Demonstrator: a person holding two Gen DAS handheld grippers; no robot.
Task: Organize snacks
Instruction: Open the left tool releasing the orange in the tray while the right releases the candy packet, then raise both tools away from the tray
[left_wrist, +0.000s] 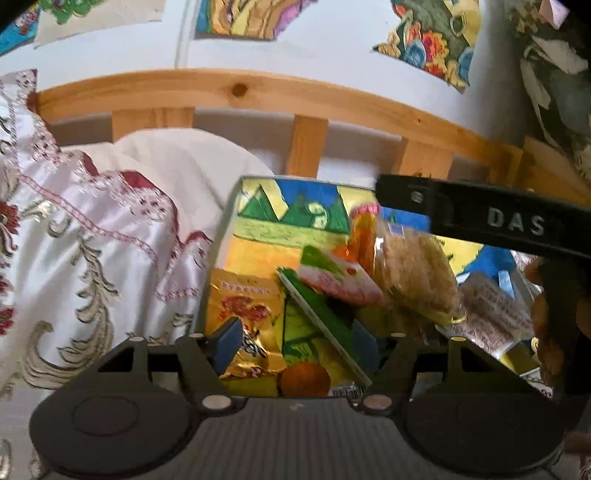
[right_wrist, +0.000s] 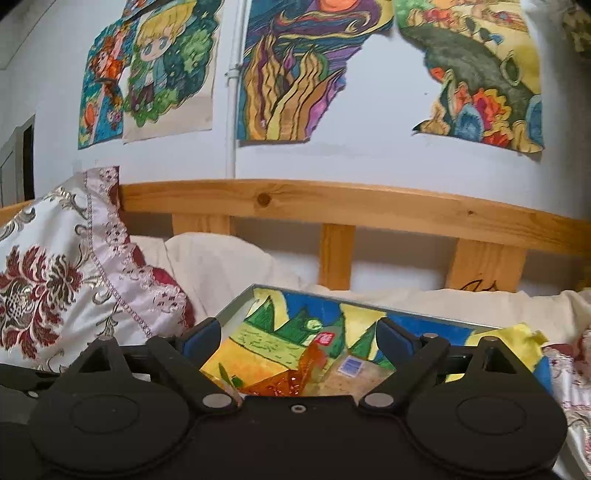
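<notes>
A painted tray (left_wrist: 258, 229) lies on the bed with a heap of snacks in it. My left gripper (left_wrist: 295, 345) hangs low over its near end, jaws open. A gold packet (left_wrist: 243, 314) lies by the left pad. A green packet (left_wrist: 317, 321) slants across the gap, and an orange round snack (left_wrist: 304, 378) sits below. Neither pad presses on anything. Further in lie a pink and green packet (left_wrist: 340, 277) and a clear bag of biscuits (left_wrist: 417, 273). My right gripper (right_wrist: 301, 338) stands open above the tray (right_wrist: 325, 306), over an orange packet (right_wrist: 295, 376) and the clear bag (right_wrist: 354, 373).
An embroidered pillow (right_wrist: 55, 288) and white bedding (right_wrist: 221, 258) lie left of the tray. The wooden bed rail (right_wrist: 332, 203) runs close behind it, under a wall of drawings (right_wrist: 295, 74). A black bar lettered DAS (left_wrist: 513, 223) crosses the left wrist view's upper right.
</notes>
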